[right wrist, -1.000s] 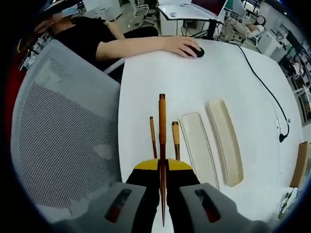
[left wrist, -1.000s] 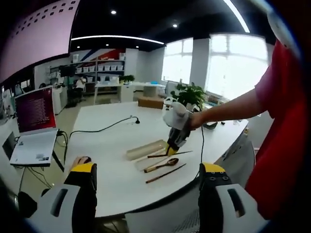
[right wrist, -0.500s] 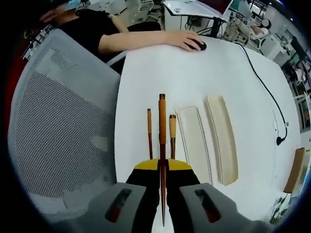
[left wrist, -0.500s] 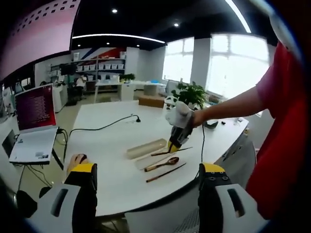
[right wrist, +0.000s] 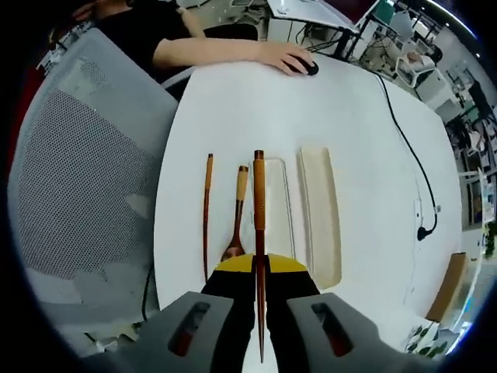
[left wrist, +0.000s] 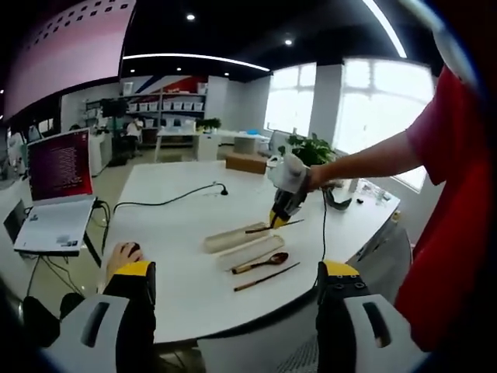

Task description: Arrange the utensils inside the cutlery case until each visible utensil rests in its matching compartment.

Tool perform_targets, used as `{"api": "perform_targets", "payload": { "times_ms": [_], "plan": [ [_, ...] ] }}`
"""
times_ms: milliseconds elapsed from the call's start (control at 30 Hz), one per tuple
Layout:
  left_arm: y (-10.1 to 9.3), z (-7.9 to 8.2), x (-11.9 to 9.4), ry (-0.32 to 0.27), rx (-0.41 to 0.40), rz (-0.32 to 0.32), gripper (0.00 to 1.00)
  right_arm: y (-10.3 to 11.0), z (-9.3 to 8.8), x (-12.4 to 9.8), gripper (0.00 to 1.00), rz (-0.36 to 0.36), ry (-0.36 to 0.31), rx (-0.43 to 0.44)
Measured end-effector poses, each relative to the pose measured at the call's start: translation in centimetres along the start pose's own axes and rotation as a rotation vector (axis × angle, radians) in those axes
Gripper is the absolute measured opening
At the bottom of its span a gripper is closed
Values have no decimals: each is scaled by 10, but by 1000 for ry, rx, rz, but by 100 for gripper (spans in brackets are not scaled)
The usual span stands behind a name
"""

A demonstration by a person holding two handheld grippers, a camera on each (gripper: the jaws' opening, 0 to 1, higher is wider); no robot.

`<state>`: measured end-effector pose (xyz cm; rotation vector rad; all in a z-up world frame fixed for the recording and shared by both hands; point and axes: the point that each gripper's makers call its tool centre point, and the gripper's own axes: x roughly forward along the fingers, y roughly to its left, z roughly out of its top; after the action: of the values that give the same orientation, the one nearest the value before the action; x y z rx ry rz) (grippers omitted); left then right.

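My right gripper (right wrist: 258, 268) is shut on a long wooden utensil (right wrist: 258, 194), which points forward above the near edge of the cream case tray (right wrist: 281, 206). The second cream case half (right wrist: 320, 210) lies just beyond it. A wooden spoon (right wrist: 237, 210) and a thin wooden chopstick (right wrist: 206, 210) lie on the white table to the left of the held utensil. In the left gripper view, the right gripper (left wrist: 281, 214) hangs above the two case halves (left wrist: 242, 245) with the utensil (left wrist: 273, 228); the spoon (left wrist: 260, 263) and chopstick (left wrist: 266, 277) lie nearer. My left gripper (left wrist: 237, 269) is open, back from the table edge.
Another person's hand rests on a mouse (right wrist: 299, 64) at the table's far side. A black cable (right wrist: 404, 132) crosses the table beyond the case. A grey mesh chair (right wrist: 70, 179) stands beside the table. A laptop (left wrist: 54, 194) and a potted plant (left wrist: 311, 151) stand further off.
My right gripper has risen and carried the held utensil sideways, from above the spoon and chopstick to above the case tray. The left gripper has barely moved.
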<state>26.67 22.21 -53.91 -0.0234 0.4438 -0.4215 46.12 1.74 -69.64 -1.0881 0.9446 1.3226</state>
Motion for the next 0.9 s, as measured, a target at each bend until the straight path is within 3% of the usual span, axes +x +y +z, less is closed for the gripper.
{"api": "perform_targets", "payload": {
  "times_ms": [333,633,800,900],
  "plan": [
    [4,-1,2,0,-11,2,88,-31,5,-5,0,-12,50,-15],
    [7,0,1,2,-7,7,87,-54,7,-14,0,-36,42,15],
    [7,-2,4,20,4,1,87,-59,5,-8,0,-53,29,-32],
    [4,-2,9,27,17,-3,87,-61,1,-4,0,-34,21,38]
  ]
}}
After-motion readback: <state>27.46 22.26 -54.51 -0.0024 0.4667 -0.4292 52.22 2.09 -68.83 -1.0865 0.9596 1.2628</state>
